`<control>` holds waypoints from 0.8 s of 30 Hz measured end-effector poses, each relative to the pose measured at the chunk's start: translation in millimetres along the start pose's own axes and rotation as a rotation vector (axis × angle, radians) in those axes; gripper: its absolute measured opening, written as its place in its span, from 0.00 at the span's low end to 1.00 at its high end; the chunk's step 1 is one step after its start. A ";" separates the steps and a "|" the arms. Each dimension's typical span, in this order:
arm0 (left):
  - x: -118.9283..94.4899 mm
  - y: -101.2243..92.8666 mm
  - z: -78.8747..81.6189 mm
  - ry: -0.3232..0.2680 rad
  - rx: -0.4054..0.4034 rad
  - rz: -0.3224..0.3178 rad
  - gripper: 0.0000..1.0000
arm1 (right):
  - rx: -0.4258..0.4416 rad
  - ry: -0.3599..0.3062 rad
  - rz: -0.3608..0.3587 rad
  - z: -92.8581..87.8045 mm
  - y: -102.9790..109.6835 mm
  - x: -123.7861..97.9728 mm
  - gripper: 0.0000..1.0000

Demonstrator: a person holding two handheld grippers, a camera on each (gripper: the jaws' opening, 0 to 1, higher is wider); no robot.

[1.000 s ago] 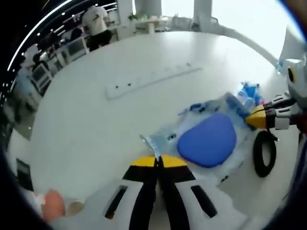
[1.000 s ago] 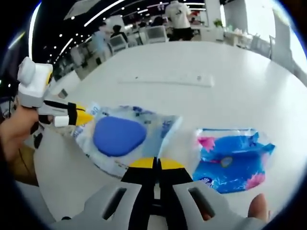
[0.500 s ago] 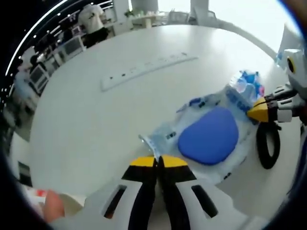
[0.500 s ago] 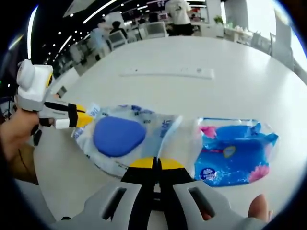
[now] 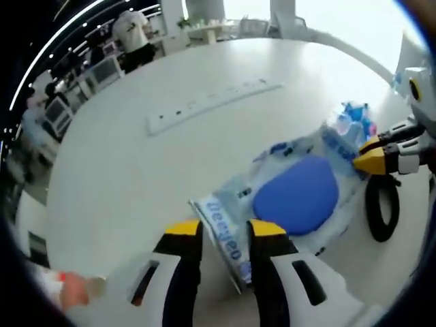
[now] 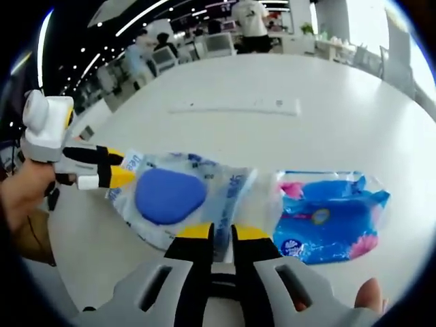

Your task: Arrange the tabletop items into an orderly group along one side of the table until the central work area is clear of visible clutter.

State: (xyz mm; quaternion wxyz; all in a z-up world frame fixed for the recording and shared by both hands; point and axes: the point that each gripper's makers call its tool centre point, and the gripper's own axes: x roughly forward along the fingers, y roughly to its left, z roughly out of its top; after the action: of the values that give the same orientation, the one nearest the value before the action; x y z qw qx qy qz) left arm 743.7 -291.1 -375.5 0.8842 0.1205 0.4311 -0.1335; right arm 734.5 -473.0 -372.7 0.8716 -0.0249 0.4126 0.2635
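Observation:
A clear wet-wipe pack (image 5: 296, 194) with a blue oval lid lies flat on the white table (image 5: 116, 170). My left gripper (image 5: 223, 230) is open, and the pack's printed end lies loose between its jaws. My right gripper (image 5: 371, 154) comes in from the right at the pack's far end. In the right gripper view, the same pack (image 6: 170, 196) stretches from my right gripper (image 6: 222, 231), whose jaws stand slightly apart over its edge, to my left gripper (image 6: 122, 167). A blue and pink packet (image 6: 327, 214) lies just to the right, touching the pack.
A long white power strip (image 5: 211, 105) lies farther out on the table, also seen as the power strip (image 6: 238, 105). A black ring (image 5: 380, 214) rests beside the pack. A hand (image 6: 20, 191) holds the left gripper. People and desks fill the background.
Both grippers have let go of the pack: the left jaws spread wide, the right jaws parted a little. The pack now rests on the table beside the blue packet.

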 end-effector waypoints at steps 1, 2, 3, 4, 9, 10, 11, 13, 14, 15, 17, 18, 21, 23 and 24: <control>-1.4 -0.9 2.3 -0.008 0.005 0.002 0.31 | -0.002 -0.012 -0.002 3.5 -0.1 -2.9 0.13; -2.7 -1.7 4.6 -0.016 0.008 0.003 0.33 | -0.003 -0.015 -0.003 4.4 -0.2 -3.7 0.13; -5.8 -2.7 10.0 -0.040 0.011 0.007 0.35 | -0.007 -0.023 -0.008 6.5 -0.9 -6.8 0.13; -8.2 -3.8 13.1 -0.054 0.015 0.005 0.36 | -0.011 -0.033 -0.014 8.9 -2.2 -9.8 0.13; -29.2 -17.3 38.3 -0.153 0.006 -0.042 0.37 | -0.005 -0.075 -0.026 16.4 -7.8 -25.8 0.14; -34.4 -21.6 44.1 -0.179 0.017 -0.055 0.37 | -0.004 -0.083 -0.027 18.1 -8.7 -28.9 0.14; -37.8 -24.8 46.6 -0.190 0.020 -0.066 0.37 | -0.005 -0.092 -0.029 19.9 -9.4 -31.9 0.14; -46.1 -33.1 50.6 -0.208 0.027 -0.087 0.36 | -0.007 -0.126 -0.035 25.4 -10.7 -43.7 0.15; -48.9 -37.0 52.8 -0.218 0.030 -0.102 0.36 | -0.007 -0.142 -0.040 27.9 -12.3 -48.8 0.15; -53.6 -42.5 55.7 -0.234 0.033 -0.121 0.36 | -0.005 -0.160 -0.046 30.3 -15.7 -56.1 0.15; -62.1 -48.8 58.4 -0.256 0.047 -0.129 0.36 | 0.003 -0.186 -0.061 33.1 -22.5 -70.2 0.15; -65.6 -51.3 58.9 -0.264 0.047 -0.136 0.36 | 0.007 -0.199 -0.069 34.4 -25.2 -75.8 0.15; -81.9 -63.2 60.2 -0.308 0.033 -0.179 0.36 | 0.016 -0.235 -0.094 35.5 -35.1 -97.2 0.16; -93.0 -72.1 57.1 -0.329 0.033 -0.205 0.36 | 0.025 -0.256 -0.110 35.3 -39.6 -108.6 0.16; -94.8 -73.5 56.3 -0.332 0.036 -0.208 0.36 | 0.029 -0.272 -0.117 35.6 -41.3 -117.0 0.16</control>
State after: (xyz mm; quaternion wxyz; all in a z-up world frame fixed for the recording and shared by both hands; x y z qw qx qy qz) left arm 703.7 -365.8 -273.7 0.9222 0.0675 0.2871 -0.2499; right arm 718.6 -550.6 -270.8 0.9336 -0.0007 0.2923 0.2072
